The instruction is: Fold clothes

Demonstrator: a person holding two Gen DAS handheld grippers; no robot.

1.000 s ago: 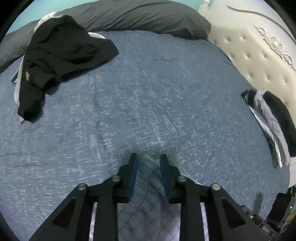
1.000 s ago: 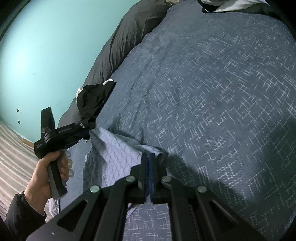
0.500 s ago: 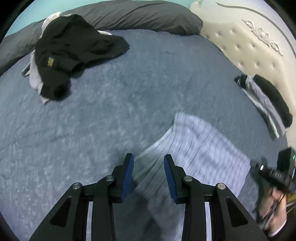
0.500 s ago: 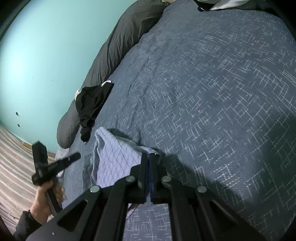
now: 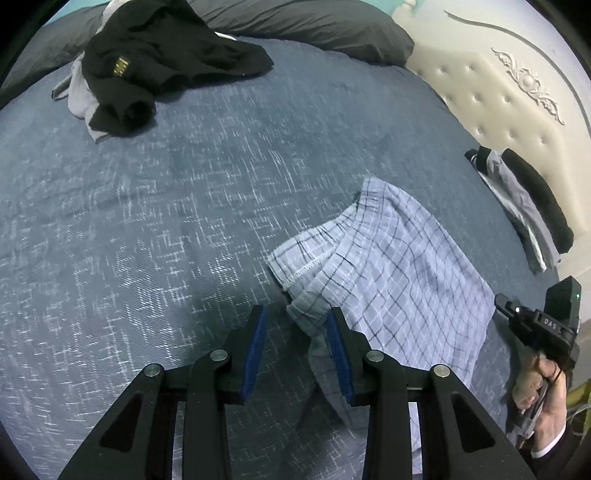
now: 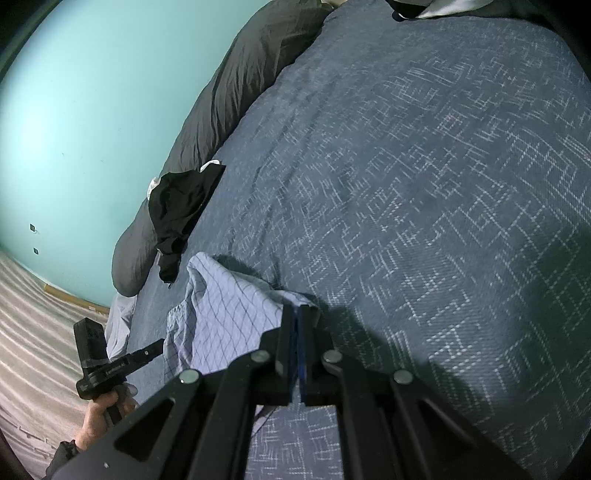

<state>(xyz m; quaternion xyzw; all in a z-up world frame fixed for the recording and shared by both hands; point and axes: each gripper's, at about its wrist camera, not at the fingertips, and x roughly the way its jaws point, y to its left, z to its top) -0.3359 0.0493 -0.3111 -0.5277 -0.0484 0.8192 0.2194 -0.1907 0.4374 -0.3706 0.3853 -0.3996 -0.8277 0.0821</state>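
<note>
Pale blue checked shorts (image 5: 399, 280) lie spread on the dark blue bedspread (image 5: 184, 221), waistband toward the middle of the bed. My left gripper (image 5: 296, 311) is open low over the bed. A bunched corner of the shorts sits between its fingers, close to the right pad (image 5: 338, 343), and is not pinched. In the right wrist view my right gripper (image 6: 297, 308) is shut on the opposite edge of the shorts (image 6: 221, 306), holding it slightly raised. A hand holds the left gripper (image 6: 122, 363) at the lower left there.
A heap of black and grey clothes (image 5: 155, 62) lies at the far left beside a dark grey duvet roll (image 5: 314, 26). A folded stack (image 5: 524, 206) rests by the cream tufted headboard (image 5: 498, 92). Striped floor (image 6: 33, 332) and a teal wall (image 6: 92, 110) border the bed.
The left gripper let the raised corner of the shorts fall and drew back and down toward the bed's near edge. The shorts now lie flatter. The right gripper stayed still.
</note>
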